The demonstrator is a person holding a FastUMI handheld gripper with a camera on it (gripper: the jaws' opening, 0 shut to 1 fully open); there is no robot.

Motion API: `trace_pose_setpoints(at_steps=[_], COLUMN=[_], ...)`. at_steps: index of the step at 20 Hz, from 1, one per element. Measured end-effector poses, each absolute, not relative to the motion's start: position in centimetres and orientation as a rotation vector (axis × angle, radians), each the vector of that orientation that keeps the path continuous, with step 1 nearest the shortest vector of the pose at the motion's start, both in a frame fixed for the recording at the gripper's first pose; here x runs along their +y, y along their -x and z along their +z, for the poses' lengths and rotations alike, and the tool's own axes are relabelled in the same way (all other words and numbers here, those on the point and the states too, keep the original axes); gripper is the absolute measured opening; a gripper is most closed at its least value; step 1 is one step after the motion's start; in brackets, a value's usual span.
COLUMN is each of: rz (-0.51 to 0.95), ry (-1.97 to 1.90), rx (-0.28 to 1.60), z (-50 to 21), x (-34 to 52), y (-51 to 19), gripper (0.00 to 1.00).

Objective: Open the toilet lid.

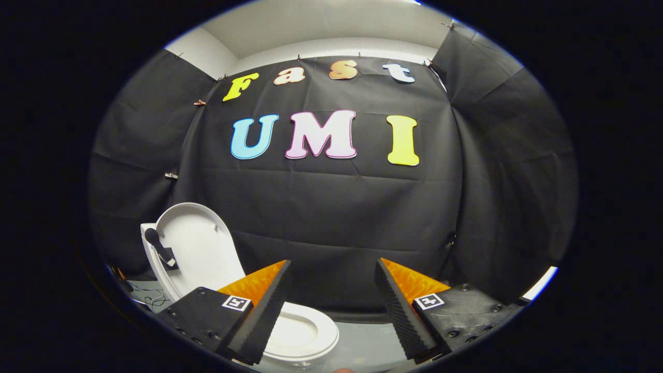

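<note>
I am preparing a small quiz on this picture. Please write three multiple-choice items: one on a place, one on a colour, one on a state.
1. Where is the toilet lid?
A. between the fingers
B. beyond the left finger, raised behind the seat
C. on the floor

2. What colour is the toilet seat?
A. white
B. black
C. orange

3. How is the gripper?
A. shut on the lid
B. shut on nothing
C. open, holding nothing

Answers:
1 B, the lid stands upright past the left finger.
2 A, the seat ring is white.
3 C, a wide gap separates the fingers.
</note>
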State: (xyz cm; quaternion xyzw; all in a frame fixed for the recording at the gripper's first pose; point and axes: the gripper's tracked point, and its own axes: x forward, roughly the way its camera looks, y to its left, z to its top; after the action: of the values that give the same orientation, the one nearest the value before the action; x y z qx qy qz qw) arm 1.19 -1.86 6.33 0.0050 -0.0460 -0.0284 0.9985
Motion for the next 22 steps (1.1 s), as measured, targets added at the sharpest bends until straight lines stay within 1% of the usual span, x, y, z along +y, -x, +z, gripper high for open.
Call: trace_pose_setpoints(at_steps=[6, 22], rz=[-0.056, -0.054], ry=[-0.033, -0.016], rx=[-0.058, -0.061], z=[5.38, 5.56], x=[-1.68, -0.98], y=[-1.36, -0.57], gripper=[0.99, 0.99])
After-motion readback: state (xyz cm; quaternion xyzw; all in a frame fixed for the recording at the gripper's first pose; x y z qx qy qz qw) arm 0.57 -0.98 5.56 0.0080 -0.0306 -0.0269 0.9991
